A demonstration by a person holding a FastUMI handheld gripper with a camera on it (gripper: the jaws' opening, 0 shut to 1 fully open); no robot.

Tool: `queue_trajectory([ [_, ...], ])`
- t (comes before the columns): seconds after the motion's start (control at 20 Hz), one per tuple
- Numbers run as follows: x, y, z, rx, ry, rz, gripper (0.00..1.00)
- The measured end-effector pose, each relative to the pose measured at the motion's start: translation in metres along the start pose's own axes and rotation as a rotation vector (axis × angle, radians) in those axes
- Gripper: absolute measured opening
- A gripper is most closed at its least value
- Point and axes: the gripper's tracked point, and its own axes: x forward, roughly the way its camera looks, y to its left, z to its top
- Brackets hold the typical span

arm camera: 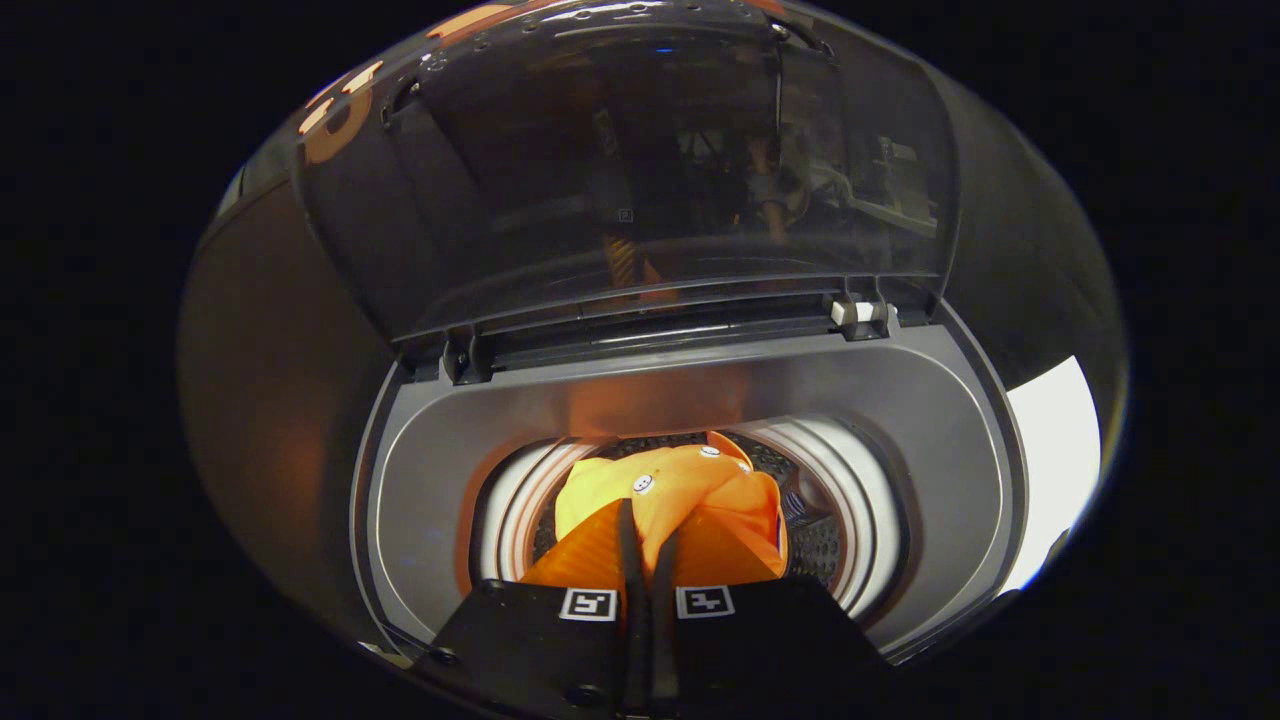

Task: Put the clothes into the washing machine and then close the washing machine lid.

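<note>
Gripper view: my gripper (648, 545), fingers pinched on the orange buttoned cloth garment (690, 490), hangs it over the grey washing machine's drum (860, 520) (smoked-plastic lid (640, 170) propped upright for loading).

Garment (680, 490) in drum (850, 530), just ahead of tool (648, 560); lid (640, 170) upright behind.

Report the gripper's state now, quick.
Gripper: shut on the orange buttoned garment, held over the open washing machine's drum.
</note>
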Motion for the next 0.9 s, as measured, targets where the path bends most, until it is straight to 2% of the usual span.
queue_trajectory([
  [0.25, -0.002, 0.0, 0.004, -0.03, -0.015, -0.003, 0.08],
  [0.55, -0.007, -0.007, 0.0, -0.015, -0.003, -0.031, 0.97],
  [0.9, -0.016, -0.013, -0.002, 0.004, -0.016, -0.051, 0.99],
])
